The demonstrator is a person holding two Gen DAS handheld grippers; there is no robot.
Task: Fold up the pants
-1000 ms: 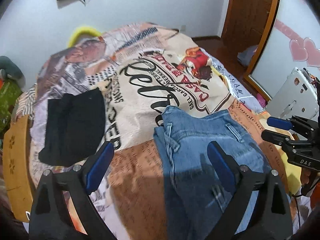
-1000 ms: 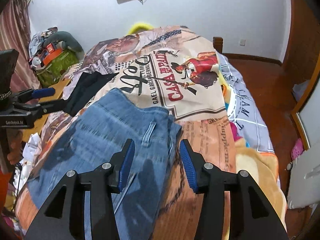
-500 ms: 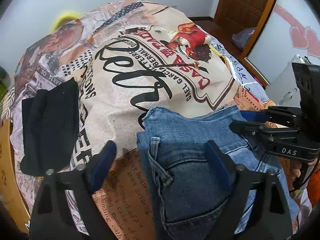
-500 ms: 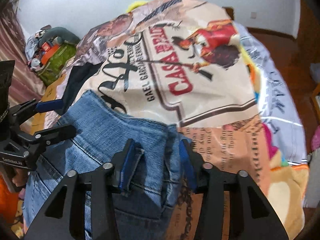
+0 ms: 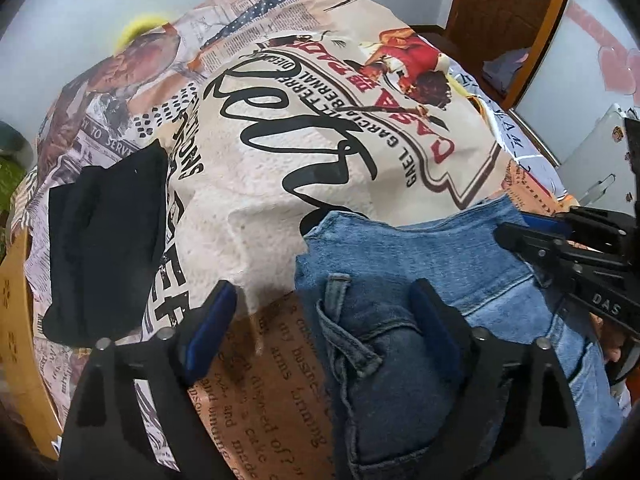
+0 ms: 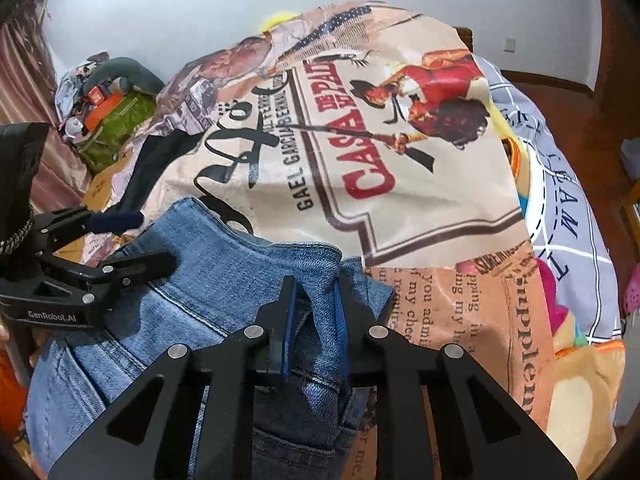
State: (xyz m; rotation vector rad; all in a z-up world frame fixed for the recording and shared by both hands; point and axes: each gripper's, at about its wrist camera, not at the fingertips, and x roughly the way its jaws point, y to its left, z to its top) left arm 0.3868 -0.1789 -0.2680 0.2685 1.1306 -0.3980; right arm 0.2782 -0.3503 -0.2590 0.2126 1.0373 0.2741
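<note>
Blue jeans [image 5: 400, 280] lie on a printed bedspread [image 5: 320, 128], waistband toward the middle of the bed. My left gripper [image 5: 324, 312] is open, its fingers straddling the waistband's left corner and a belt loop. My right gripper [image 6: 314, 300] is shut on the waistband's right corner of the jeans [image 6: 208, 272], with denim bunched between the blue pads. It shows from the side at the right edge of the left wrist view [image 5: 516, 232]. The left gripper [image 6: 132, 240] shows at the left of the right wrist view.
A folded black garment [image 5: 108, 232] lies on the bed to the left of the jeans. A wooden bed frame [image 5: 16, 280] runs along the left edge. Green and grey clutter [image 6: 116, 108] sits beside the bed. A wooden door [image 5: 508, 12] and a mirror stand at the right.
Both grippers have moved down and forward onto the jeans' waistband. My right gripper has closed on the right corner. My left gripper stays open over the left corner.
</note>
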